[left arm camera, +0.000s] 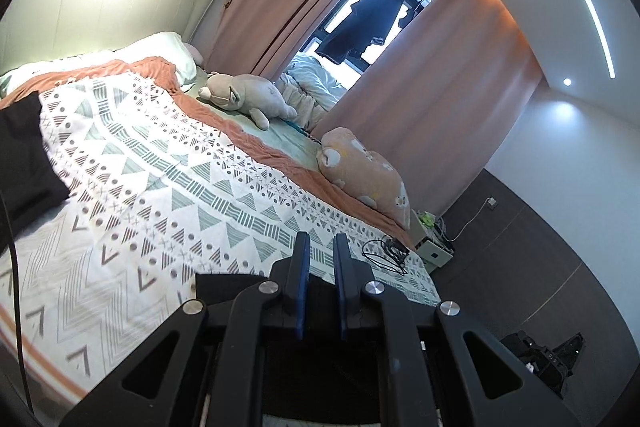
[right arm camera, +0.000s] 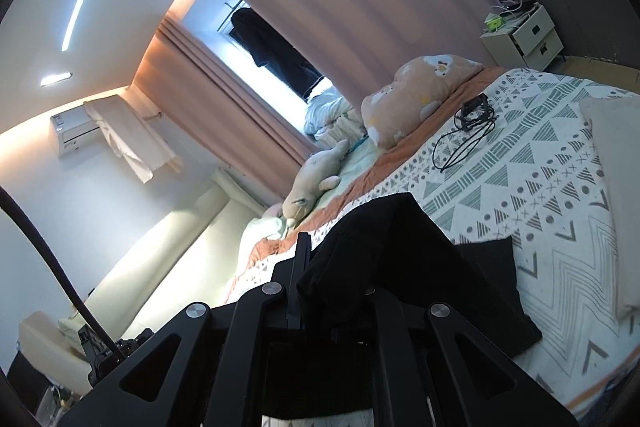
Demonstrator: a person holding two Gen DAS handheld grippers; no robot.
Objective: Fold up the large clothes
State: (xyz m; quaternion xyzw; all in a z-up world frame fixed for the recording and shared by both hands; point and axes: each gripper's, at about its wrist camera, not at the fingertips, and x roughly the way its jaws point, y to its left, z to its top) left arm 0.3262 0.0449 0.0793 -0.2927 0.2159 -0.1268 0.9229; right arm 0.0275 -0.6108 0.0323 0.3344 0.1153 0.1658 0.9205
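Note:
A black garment [right arm camera: 404, 259] lies on the patterned bedspread [right arm camera: 540, 163]. My right gripper [right arm camera: 320, 251] is shut on its near edge, the cloth bunched between the jaws and draped over the right finger, lifted above the bed. In the left wrist view a part of the black garment [left arm camera: 24, 155] shows at the far left on the bedspread [left arm camera: 168, 187]. My left gripper [left arm camera: 321, 247] is empty above the bed's edge, its blue-padded jaws a narrow gap apart, well to the right of the garment.
A grey plush toy [left arm camera: 244, 95] and a peach cushion [left arm camera: 364, 175] lie along the bed's far side by the pink curtains [left arm camera: 432, 99]. A black cable with a small device [left arm camera: 388, 251] lies on the bedspread. A white nightstand [right arm camera: 528, 35] stands past the bed. A folded beige item [right arm camera: 612, 195] lies on the bed.

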